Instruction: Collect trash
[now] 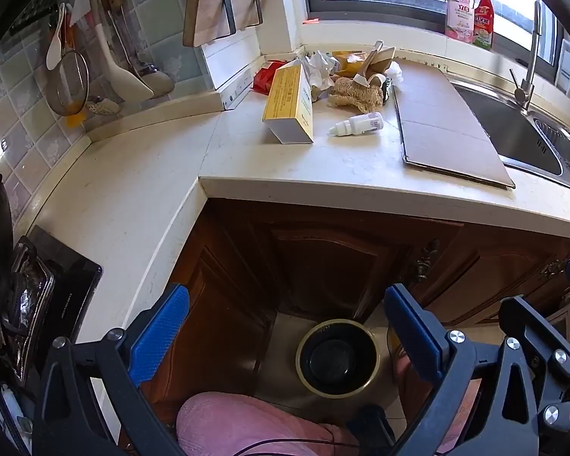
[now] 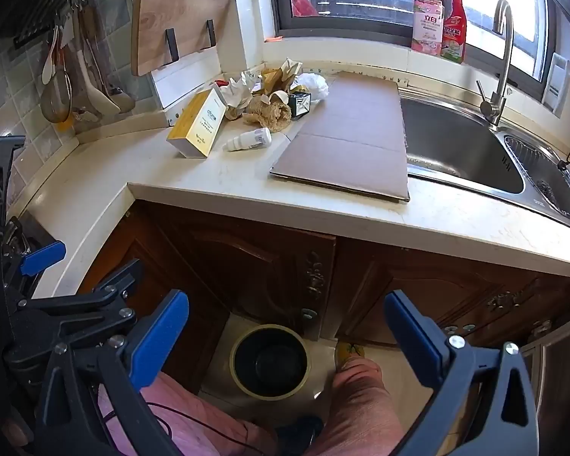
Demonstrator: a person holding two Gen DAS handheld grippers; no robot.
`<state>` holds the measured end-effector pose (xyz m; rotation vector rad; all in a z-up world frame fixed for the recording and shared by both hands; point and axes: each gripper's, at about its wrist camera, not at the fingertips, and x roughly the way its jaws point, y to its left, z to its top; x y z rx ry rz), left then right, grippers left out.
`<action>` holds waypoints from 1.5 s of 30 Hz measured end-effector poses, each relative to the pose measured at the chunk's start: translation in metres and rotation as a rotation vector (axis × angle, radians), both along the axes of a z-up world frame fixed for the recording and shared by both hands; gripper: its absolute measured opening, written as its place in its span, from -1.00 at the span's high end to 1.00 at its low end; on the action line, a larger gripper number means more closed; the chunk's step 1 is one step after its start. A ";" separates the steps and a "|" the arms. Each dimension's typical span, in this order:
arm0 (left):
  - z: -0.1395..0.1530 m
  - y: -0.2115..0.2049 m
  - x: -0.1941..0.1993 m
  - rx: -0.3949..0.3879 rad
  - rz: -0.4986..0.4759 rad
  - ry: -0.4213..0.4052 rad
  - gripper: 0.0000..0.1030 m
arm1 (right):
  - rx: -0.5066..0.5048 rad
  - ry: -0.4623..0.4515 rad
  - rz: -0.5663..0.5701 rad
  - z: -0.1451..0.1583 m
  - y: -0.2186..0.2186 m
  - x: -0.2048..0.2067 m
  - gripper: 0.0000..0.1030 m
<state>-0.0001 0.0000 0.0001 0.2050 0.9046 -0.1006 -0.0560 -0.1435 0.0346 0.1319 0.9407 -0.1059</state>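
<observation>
- At the worktop corner, over the floor — left gripper (image 1: 285, 338) with jaws spread as wide as they go, nothing between the blue pads; it hangs above the cabinet fronts, tilted down.
- Right gripper (image 2: 285, 342) likewise: jaws fully apart, empty, well short of the worktop.
- Directly below both, on the floor against the cabinets, the trash bin (image 2: 269, 361) — dark inside, and no rubbish visible in it as far as either view shows.
- Person's legs in pink trousers (image 2: 357, 399) either side of the bin.
- Further out, on the worktop (image 1: 342, 174), the trash sits untouched in the back corner: yellow-and-white box (image 1: 288, 106) standing on edge, small white dropper bottle (image 1: 357, 123) lying on its side just beside it.
- Behind those, a heap — crumpled paper (image 1: 321, 66), a fibrous scrubber-like wad (image 1: 355, 95), brown paper scraps, a red wrapper (image 1: 266, 78) at the wall.
- Flat cardboard sheet (image 2: 349, 140) lies next to the heap, its far edge overlapping the sink (image 2: 467, 152) rim.
- Judgement: task at its start. Nothing collected, nothing held; every piece left to carry down to the bin. The bottle and the box are the nearest loose pieces.
</observation>
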 end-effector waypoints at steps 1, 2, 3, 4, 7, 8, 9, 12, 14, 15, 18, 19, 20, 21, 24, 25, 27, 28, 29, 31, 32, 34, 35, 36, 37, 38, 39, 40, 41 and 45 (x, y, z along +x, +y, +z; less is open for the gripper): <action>0.000 0.000 0.000 0.001 0.001 -0.001 -0.97 | 0.001 0.001 0.000 0.000 0.000 0.000 -1.00; 0.000 0.000 0.000 0.000 0.002 -0.001 -0.97 | 0.000 0.001 0.000 0.000 0.000 -0.001 -1.00; 0.000 0.001 0.000 0.000 0.003 0.001 -0.97 | 0.001 0.001 0.000 0.000 0.000 -0.001 -1.00; 0.000 0.001 0.000 -0.001 0.004 0.003 -0.97 | 0.001 0.002 0.001 0.000 0.000 -0.001 -1.00; 0.001 0.003 0.001 -0.001 0.005 0.004 -0.97 | 0.001 0.003 0.001 0.001 0.000 -0.001 -1.00; 0.003 0.002 0.001 0.004 0.002 -0.001 -0.97 | 0.008 -0.003 -0.001 -0.002 -0.003 -0.003 -1.00; 0.003 0.002 0.001 0.003 0.001 0.001 -0.97 | 0.008 -0.003 -0.001 -0.002 -0.003 -0.003 -1.00; 0.005 0.005 0.003 0.001 0.000 0.003 -0.97 | 0.012 0.000 -0.001 -0.002 -0.003 -0.003 -1.00; 0.003 0.000 0.000 0.010 0.003 -0.004 -0.97 | 0.014 0.001 -0.001 -0.001 -0.002 -0.003 -1.00; 0.006 0.001 -0.002 0.010 0.002 -0.005 -0.97 | 0.013 0.000 -0.001 -0.001 -0.002 -0.003 -1.00; 0.005 0.001 -0.002 0.013 0.003 -0.006 -0.97 | 0.014 0.000 -0.001 -0.001 -0.002 -0.003 -1.00; 0.005 0.001 -0.002 0.013 0.003 -0.006 -0.97 | 0.014 -0.001 -0.001 -0.002 -0.002 -0.003 -1.00; 0.006 0.001 -0.001 0.012 0.004 -0.004 -0.97 | 0.015 -0.001 -0.001 -0.002 -0.002 -0.003 -1.00; 0.006 0.001 -0.001 0.013 0.004 -0.005 -0.97 | 0.015 -0.002 -0.001 -0.003 -0.003 -0.003 -1.00; 0.007 0.001 -0.001 0.014 0.003 -0.005 -0.97 | 0.015 -0.002 -0.002 -0.002 -0.002 -0.003 -1.00; 0.007 0.001 -0.001 0.014 0.003 -0.004 -0.97 | 0.016 -0.001 -0.002 -0.002 -0.002 -0.003 -1.00; 0.006 0.000 -0.001 0.016 0.004 -0.004 -0.97 | 0.015 0.001 -0.002 -0.002 -0.002 -0.003 -1.00; 0.007 0.001 -0.001 0.015 0.003 -0.003 -0.97 | 0.016 0.000 -0.002 -0.002 -0.002 -0.004 -1.00; 0.008 0.002 -0.001 0.015 0.003 -0.001 -0.97 | 0.016 0.001 -0.002 -0.002 -0.002 -0.004 -1.00; 0.004 0.001 -0.006 0.017 0.002 -0.001 -0.97 | 0.018 0.000 -0.002 -0.002 -0.002 -0.003 -1.00; 0.003 0.000 -0.005 0.019 0.001 0.000 -0.97 | 0.018 0.000 -0.003 -0.002 -0.002 -0.003 -1.00; 0.003 0.001 -0.006 0.021 0.001 0.002 -0.97 | 0.019 0.001 -0.002 -0.002 -0.001 -0.003 -1.00; 0.002 0.000 -0.005 0.022 0.000 0.002 -0.97 | 0.018 0.001 -0.002 -0.002 -0.001 -0.003 -1.00; 0.002 0.000 -0.006 0.022 0.000 0.002 -0.97 | 0.018 0.000 -0.002 -0.002 -0.002 -0.003 -1.00; 0.002 0.000 -0.006 0.021 0.000 0.003 -0.97 | 0.017 0.000 -0.002 -0.002 -0.001 -0.003 -1.00; 0.001 0.000 -0.005 0.020 0.000 0.003 -0.97 | 0.018 0.000 -0.002 -0.002 -0.001 -0.003 -1.00; 0.001 0.000 -0.005 0.021 0.000 0.003 -0.97 | 0.019 0.001 -0.002 -0.002 -0.001 -0.003 -1.00; 0.001 0.000 -0.006 0.021 0.000 0.004 -0.97 | 0.019 0.001 -0.002 -0.002 -0.002 -0.003 -1.00; 0.001 0.000 -0.005 0.022 0.000 0.003 -0.97 | 0.018 0.001 -0.002 -0.002 -0.001 -0.003 -1.00; 0.001 0.000 -0.006 0.021 0.000 0.004 -0.97 | 0.019 0.001 -0.002 -0.003 -0.001 -0.004 -1.00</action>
